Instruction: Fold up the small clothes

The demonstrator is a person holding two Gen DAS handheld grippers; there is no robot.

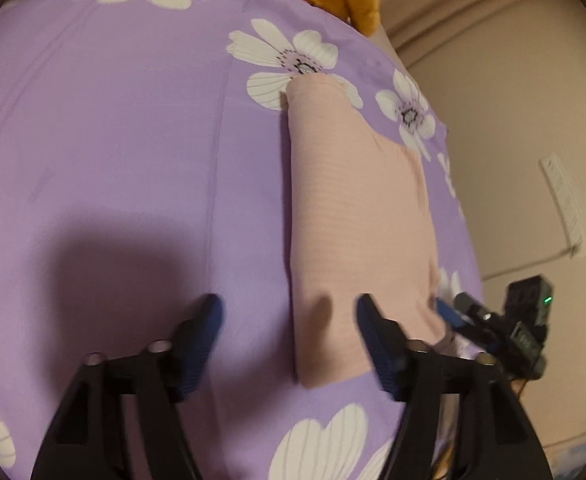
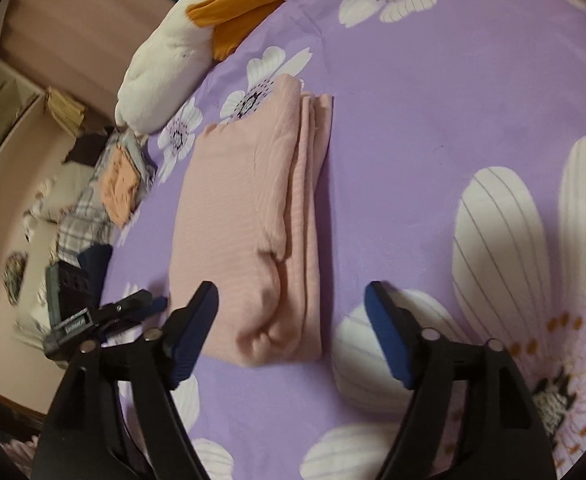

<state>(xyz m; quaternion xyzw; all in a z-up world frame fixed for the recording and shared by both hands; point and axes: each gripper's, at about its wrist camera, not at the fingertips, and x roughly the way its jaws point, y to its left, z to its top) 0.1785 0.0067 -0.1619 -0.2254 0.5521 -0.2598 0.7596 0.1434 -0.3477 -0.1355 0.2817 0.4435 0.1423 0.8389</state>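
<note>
One pink ribbed garment (image 2: pixel 249 216) is lying folded into a long narrow stack on a purple bedsheet (image 2: pixel 413 140) printed with large white flowers, its layered edges showing along the side nearer the middle of the bed in the right wrist view. Seen from the left wrist, the same pink garment (image 1: pixel 357 216) is stretching away from the camera close to the bed's edge, smooth on top. Both claws are hovering over the near end of the stack with nothing between their blue pads. The right claw (image 2: pixel 291 292) is standing spread wide, its jaws straddling the near end of the fold without pressing on it, one fingertip (image 2: pixel 207 294) just beside the cloth's outer edge. The left claw (image 1: pixel 289 308) is likewise gaping, one pad over bare sheet and the other over the pink fabric, gripping nothing. Each claw is showing at the margin of the other's view, near the bed's edge: the right claw (image 1: pixel 447 312) in the left view, the left claw (image 2: pixel 149 304) in the right. Farther out, a white and orange plush toy (image 2: pixel 181 52) is resting at the far edge of the bed. Beyond the bed, plaid and orange clothes (image 2: pixel 105 196) are lying heaped on the floor beside it.
</note>
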